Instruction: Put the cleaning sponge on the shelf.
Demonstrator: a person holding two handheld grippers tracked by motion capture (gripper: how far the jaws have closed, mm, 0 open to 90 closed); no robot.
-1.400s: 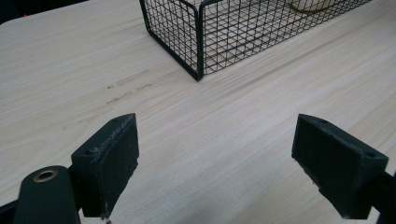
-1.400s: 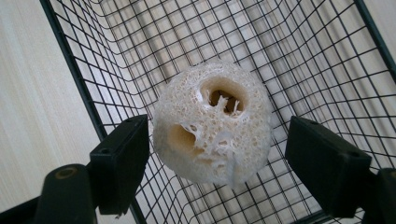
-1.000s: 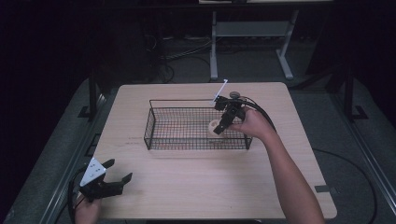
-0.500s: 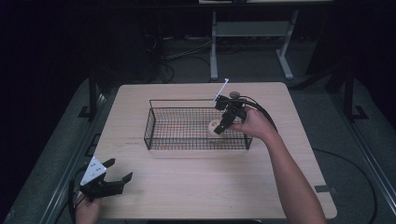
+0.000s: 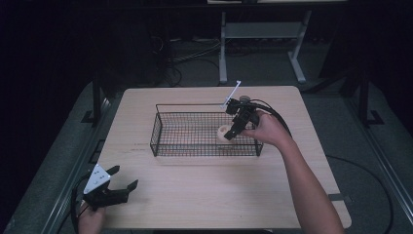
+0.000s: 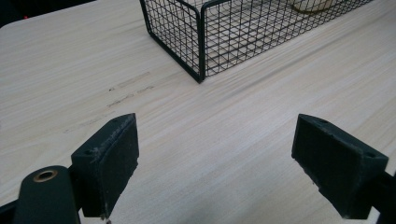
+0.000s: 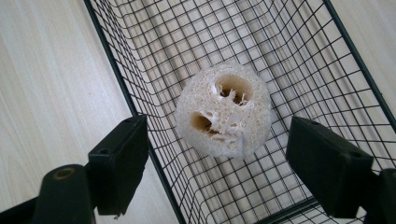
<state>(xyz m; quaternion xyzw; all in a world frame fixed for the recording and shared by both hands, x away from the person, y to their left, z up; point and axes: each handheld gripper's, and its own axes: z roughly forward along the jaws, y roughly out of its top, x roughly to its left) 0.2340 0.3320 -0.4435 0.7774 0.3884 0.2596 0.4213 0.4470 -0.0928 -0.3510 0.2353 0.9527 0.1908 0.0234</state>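
A pale round loofah piece (image 5: pixel 223 132) (image 7: pixel 223 111) with two holes lies on the floor of a black wire basket (image 5: pixel 195 146) (image 7: pixel 117 70), near its right end. My right gripper (image 5: pixel 229 134) (image 7: pixel 217 135) reaches down into the basket from the right. It is open, with one jaw on each side of the loofah and a gap at both; its jaws have just been closing a little. My left gripper (image 5: pixel 125 176) (image 6: pixel 215 130) rests open and holding nothing near the table's front left corner, facing the basket's corner (image 6: pixel 201 42).
The wooden table (image 5: pixel 204 195) has bare room in front of the basket and on both sides of it. Behind the table stands a metal frame (image 5: pixel 263 34), with cables on the dark floor. A black cable (image 5: pixel 277 114) trails from the right gripper.
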